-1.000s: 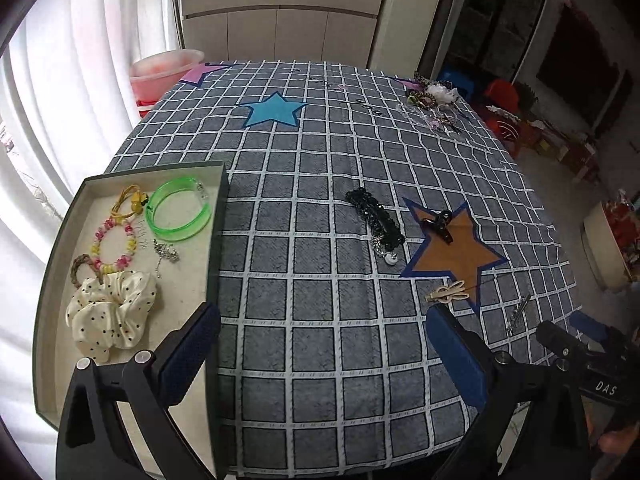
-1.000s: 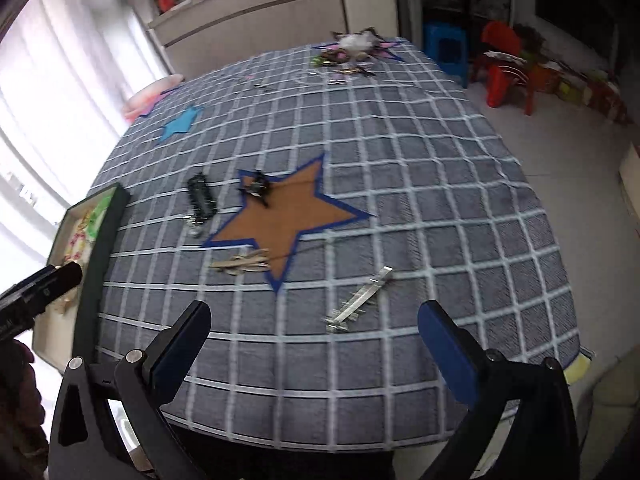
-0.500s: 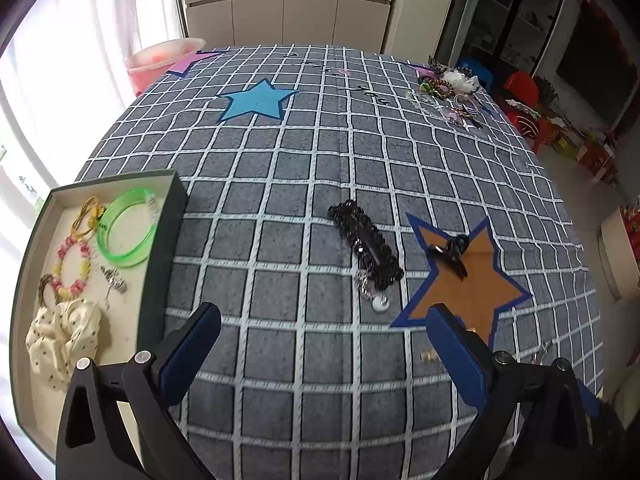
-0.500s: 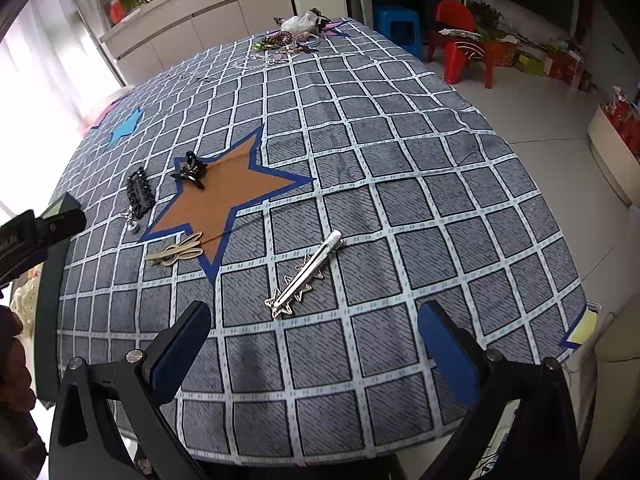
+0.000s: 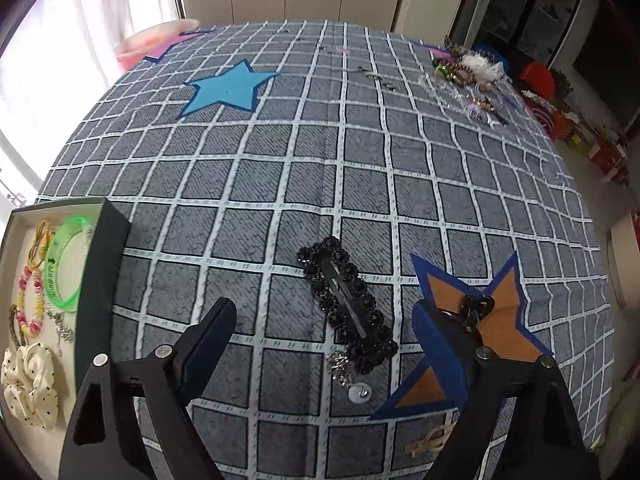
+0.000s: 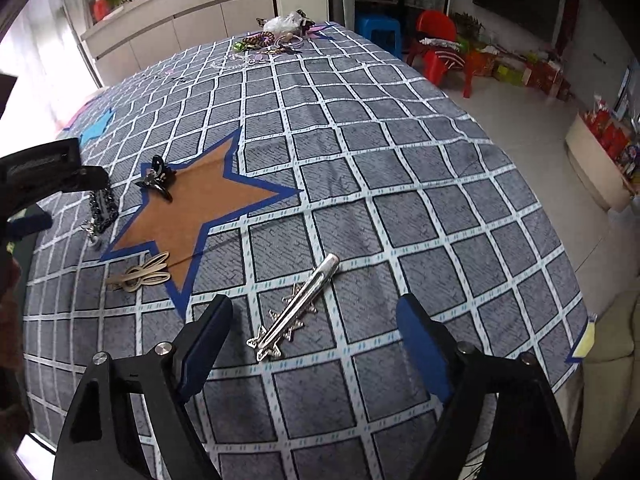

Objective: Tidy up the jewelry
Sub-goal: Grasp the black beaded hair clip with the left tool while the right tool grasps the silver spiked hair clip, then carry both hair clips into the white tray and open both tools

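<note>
My left gripper (image 5: 324, 320) is open and empty, its jaws either side of a black beaded hair clip (image 5: 347, 304) lying on the checked cloth, with a small silver charm (image 5: 359, 393) at its near end. A black claw clip (image 5: 474, 312) sits on the brown star. My right gripper (image 6: 312, 320) is open and empty, low over a silver star hair clip (image 6: 298, 308). A beige hair clip (image 6: 140, 274) lies by the star's point. The dark tray (image 5: 102, 280) at the left holds a green bangle (image 5: 64, 264), a bead bracelet and a dotted scrunchie (image 5: 28, 384).
A pile of more jewelry (image 5: 468, 76) lies at the table's far right corner, also in the right wrist view (image 6: 276, 36). A blue star patch (image 5: 226, 90) and a pink tub (image 5: 148, 44) are at the far left. The table edge drops off at the right.
Both grippers have moved forward and lower: the left onto the black beaded clip, the right onto the silver star clip. Nothing on the table has moved.
</note>
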